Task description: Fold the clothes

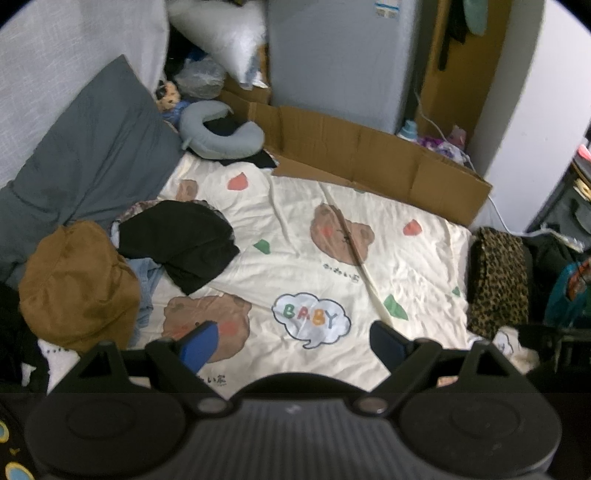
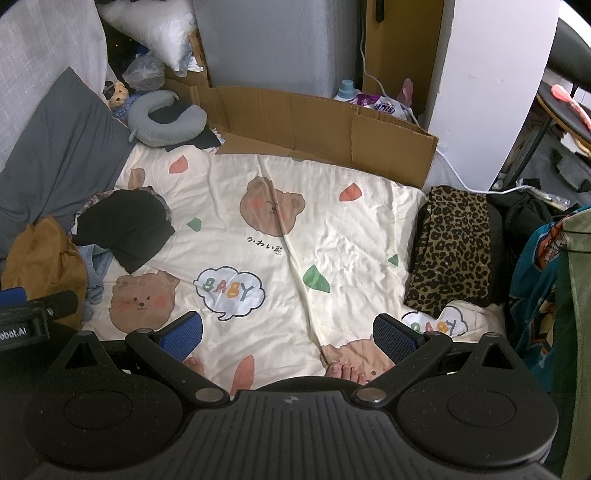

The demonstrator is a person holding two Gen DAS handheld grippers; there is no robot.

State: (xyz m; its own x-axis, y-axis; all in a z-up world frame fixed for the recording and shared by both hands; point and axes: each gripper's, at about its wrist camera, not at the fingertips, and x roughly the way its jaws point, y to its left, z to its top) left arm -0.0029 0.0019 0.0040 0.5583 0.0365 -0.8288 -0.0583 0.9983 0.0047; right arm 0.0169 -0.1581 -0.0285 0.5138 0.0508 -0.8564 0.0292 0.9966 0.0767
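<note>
A pile of unfolded clothes lies at the left of the cream bear-print sheet (image 1: 317, 229): a black garment (image 1: 177, 240), a brown garment (image 1: 74, 288) and a light blue one (image 1: 147, 284) under them. The same black garment (image 2: 123, 225) and brown garment (image 2: 40, 258) show in the right wrist view. A folded leopard-print garment (image 1: 498, 280) lies at the sheet's right edge (image 2: 450, 254). My left gripper (image 1: 291, 343) is open and empty, held above the sheet. My right gripper (image 2: 288, 336) is open and empty, above the sheet's near part.
A flattened cardboard box (image 1: 369, 158) stands along the far edge. A grey pillow (image 1: 92, 147), a neck pillow (image 1: 218, 133) and a white pillow (image 1: 221, 33) sit at the back left. Bags and clothes (image 2: 535, 266) crowd the right side. Bare toes (image 2: 347, 371) show below my right gripper.
</note>
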